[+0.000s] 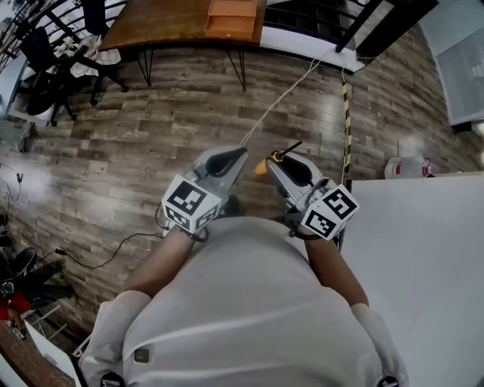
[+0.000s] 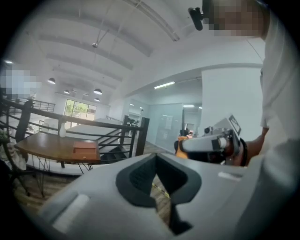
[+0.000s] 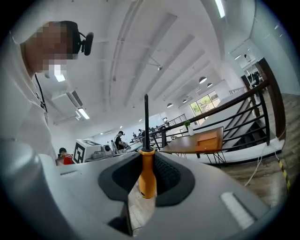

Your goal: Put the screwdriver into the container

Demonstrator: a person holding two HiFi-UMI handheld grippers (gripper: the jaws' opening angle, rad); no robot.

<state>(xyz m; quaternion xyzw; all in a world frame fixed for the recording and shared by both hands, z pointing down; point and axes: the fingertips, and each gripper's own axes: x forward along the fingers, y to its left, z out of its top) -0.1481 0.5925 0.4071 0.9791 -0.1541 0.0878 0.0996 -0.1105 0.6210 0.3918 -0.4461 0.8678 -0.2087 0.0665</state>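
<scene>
1. Between the right gripper's jaws: the screwdriver, orange handle clamped by the pads, black shaft pointing up past the tips. In the head view it sits in front of the person's chest, over the wood floor.
2. Left gripper: jaws together, nothing in them, just beside the right one.
3. Risk: the round handle is pinched at one narrow spot, so it could swivel or slide out if the grip loosens or the shaft knocks something.
4. Risk: the long shaft leads the way and could catch a container rim and lever the tool loose.
5. Risk: the two grippers are close together, so a bump between them could jog the screwdriver.
6. Risk: a white cable crosses the floor ahead and could snag a foot.
7. Containers: none clearly the target. An orange-brown box sits on the wooden table, well apart from the grippers; contents can't be made out.
8. White table at the person's right: no container seen on the visible part.
</scene>
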